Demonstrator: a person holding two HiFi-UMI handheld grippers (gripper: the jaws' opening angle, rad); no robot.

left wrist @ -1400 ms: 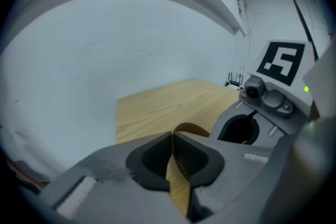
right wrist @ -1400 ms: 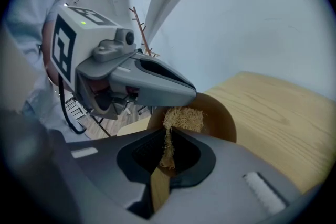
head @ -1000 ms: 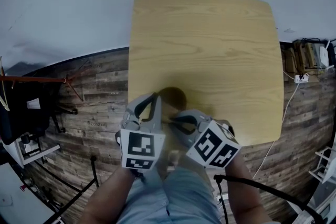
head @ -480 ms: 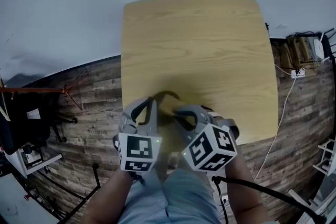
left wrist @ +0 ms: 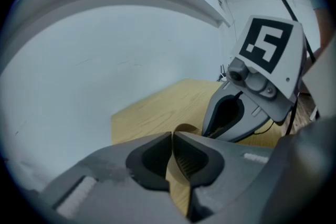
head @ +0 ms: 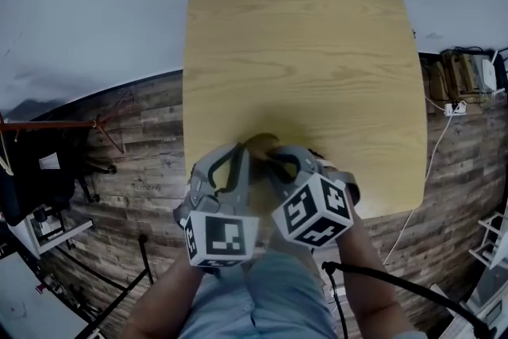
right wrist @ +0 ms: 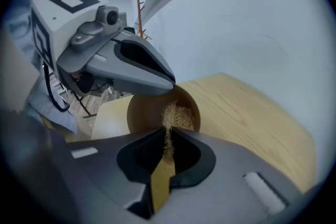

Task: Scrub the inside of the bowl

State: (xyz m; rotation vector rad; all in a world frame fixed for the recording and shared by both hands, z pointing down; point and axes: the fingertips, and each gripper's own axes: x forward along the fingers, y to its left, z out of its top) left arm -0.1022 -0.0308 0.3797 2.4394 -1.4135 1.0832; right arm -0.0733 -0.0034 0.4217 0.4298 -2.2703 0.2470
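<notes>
Step in hand: scrubbing, under way. The bowl (head: 260,144) stands on the bench (head: 302,52) near its near edge, between the two grippers.

Left gripper (left wrist: 172,136): jaws pressed together on the thin brown wall of the bowl (left wrist: 185,128), pinching the rim to steady it. In the head view the left gripper (head: 235,156) sits at the bowl's left side.

Right gripper (right wrist: 167,136): jaws closed on the flat wooden handle of a brush (right wrist: 176,115). Its straw-coloured bristles reach past the jaw tips into the bowl (right wrist: 144,110). Whether they press on the inner wall cannot be told. In the head view the right gripper (head: 279,159) lies over the bowl's right part.

Next move, as judged: work the bristles round the inner wall and the bottom while the left hold keeps firm. Too hard a push could drag the bowl along the bench or twist it out of the pinch.

Against the earlier head views: a second ago the bowl's dark mouth showed more openly between the grippers. Now the right gripper covers more of it, and the two marker cubes sit closer together.
</notes>
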